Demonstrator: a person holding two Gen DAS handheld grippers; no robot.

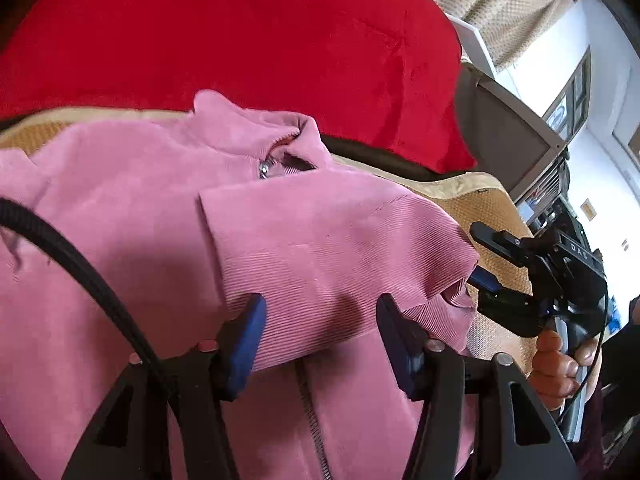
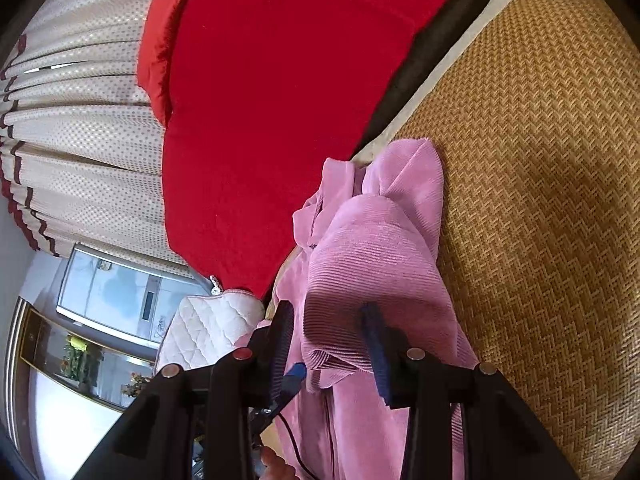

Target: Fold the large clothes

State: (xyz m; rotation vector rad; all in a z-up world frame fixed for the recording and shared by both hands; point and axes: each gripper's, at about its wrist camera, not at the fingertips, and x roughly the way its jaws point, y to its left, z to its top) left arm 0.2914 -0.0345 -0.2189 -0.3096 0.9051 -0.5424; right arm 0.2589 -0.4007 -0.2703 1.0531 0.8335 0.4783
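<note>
garment: pink corduroy zip jacket [image 1: 132, 216] lies front-up on woven mat [image 2: 540, 200] of the bed, collar [image 1: 256, 132] toward mat's far edge, next to red blanket [image 1: 240, 40].
done so far: one sleeve [image 1: 332, 240] already brought across the chest, cuff end reaching past the zipper [image 1: 312, 420]. Judged as early stage, sleeve fold in hand.
left gripper [image 1: 320, 336]: fingers apart, straddling the folded sleeve; pads don't look pressed into the cloth, so likely a loose touch, not a clamp.
right gripper [image 2: 332, 344]: over the sleeve's shoulder bunch near mat's side edge; a fold of corduroy sits between the fingers. Whether the pads actually pinch it, cannot tell.
hand: fingers [image 1: 560, 364] wrap the right gripper's handle, seen from left wrist cam.
left to do: other sleeve's state not visible; body still looks full length, hem out of view. Prob. needs flattening of the bunched shoulder, second sleeve in, then folding the body up toward the collar.
</note>
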